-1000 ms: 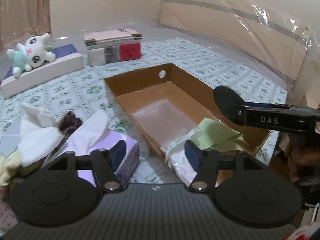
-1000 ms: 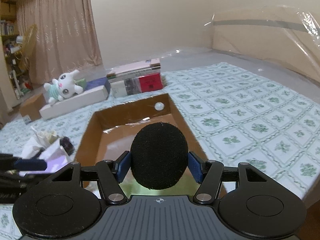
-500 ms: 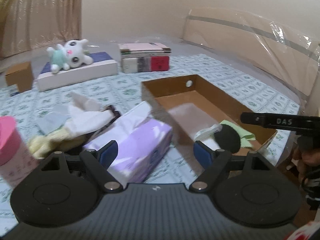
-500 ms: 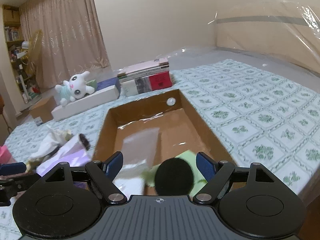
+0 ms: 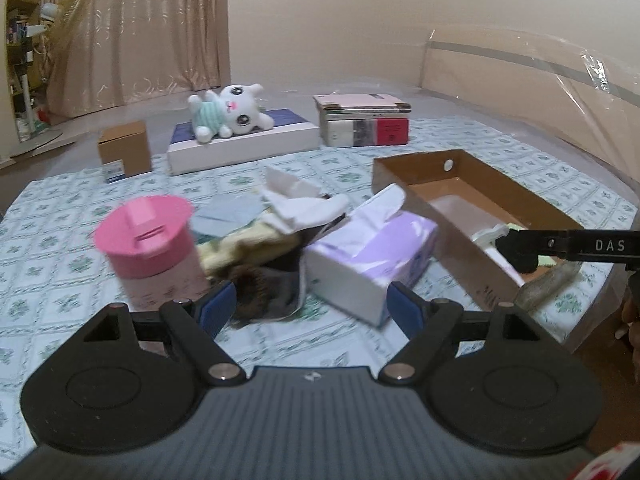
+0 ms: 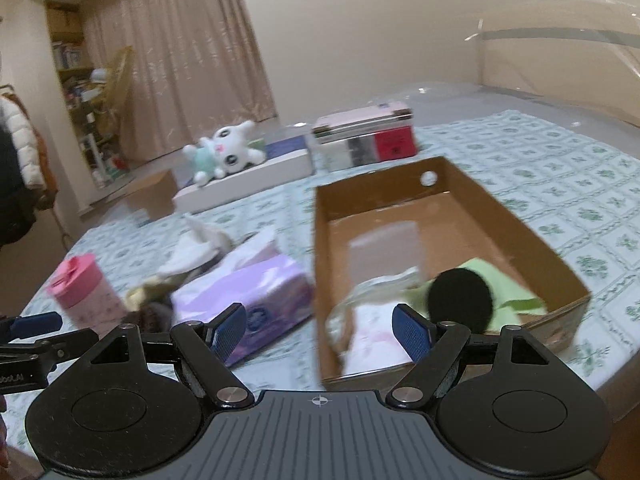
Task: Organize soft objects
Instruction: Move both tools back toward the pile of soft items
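With both my claws point(image 5: 308, 306) point(image 6: 318, 330) released, a black pad point(image 6: 460, 300) and green cloth point(image 6: 508, 290) lie in the box point(image 6: 320, 264); the cloth pile point(image 5: 276, 224) remains outside.

Matt brown cardboard box point(image 6: 516, 216), glossy lilac plastic-wrapped tissue pack point(image 5: 372, 256), seemingly foam matt black disc point(image 6: 460, 300).

Box inside, far end: bare floor of the cardboard box point(image 6: 452, 220) is seen, with room to reach in from above.
Box inside, near end: it is filled by a green cloth point(image 6: 504, 292), a black round pad point(image 6: 460, 300) and a white pack point(image 6: 372, 332).
Left of box: the way is blocked by the purple tissue box point(image 5: 372, 264), just beside the box wall.
Further left: a heap of cloths point(image 5: 280, 220) and a pink cup point(image 5: 152, 248) are crowded together.
Right of box: open patterned sheet point(image 6: 580, 184) is seen.
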A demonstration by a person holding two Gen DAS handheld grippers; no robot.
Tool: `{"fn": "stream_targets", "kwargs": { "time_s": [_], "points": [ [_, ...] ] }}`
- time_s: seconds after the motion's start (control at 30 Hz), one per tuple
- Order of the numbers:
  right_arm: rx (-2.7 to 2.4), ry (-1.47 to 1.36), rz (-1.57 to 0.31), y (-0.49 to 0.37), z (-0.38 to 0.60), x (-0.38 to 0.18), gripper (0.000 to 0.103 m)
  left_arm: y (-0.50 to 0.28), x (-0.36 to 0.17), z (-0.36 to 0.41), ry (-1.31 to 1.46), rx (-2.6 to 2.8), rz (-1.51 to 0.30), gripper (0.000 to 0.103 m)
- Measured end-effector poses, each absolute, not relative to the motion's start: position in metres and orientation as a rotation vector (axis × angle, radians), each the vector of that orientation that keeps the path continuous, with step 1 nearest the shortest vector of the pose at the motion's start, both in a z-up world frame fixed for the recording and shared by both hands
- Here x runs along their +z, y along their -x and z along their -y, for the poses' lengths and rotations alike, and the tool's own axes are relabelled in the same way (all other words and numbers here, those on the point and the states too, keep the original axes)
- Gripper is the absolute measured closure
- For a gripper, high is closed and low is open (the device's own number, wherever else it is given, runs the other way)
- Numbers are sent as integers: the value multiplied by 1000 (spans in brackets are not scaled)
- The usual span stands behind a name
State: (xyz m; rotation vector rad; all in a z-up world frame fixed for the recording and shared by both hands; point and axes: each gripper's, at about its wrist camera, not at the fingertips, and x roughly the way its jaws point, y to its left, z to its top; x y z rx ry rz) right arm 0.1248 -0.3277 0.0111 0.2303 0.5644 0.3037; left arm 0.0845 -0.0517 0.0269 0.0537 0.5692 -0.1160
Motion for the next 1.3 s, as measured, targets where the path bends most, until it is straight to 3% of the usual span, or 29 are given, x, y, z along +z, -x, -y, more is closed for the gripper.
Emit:
{"fn": "stream_targets", "kwargs": {
  "time_s": [1.0,1.3],
  "points": [
    [461,-83,-521,-112,266,28,23,-50,39,-6,-36,-95,-578,23],
    [536,51,-499,-126,242,28,23,-65,29,-5,-45,-100,-585,30]
  ]
}}
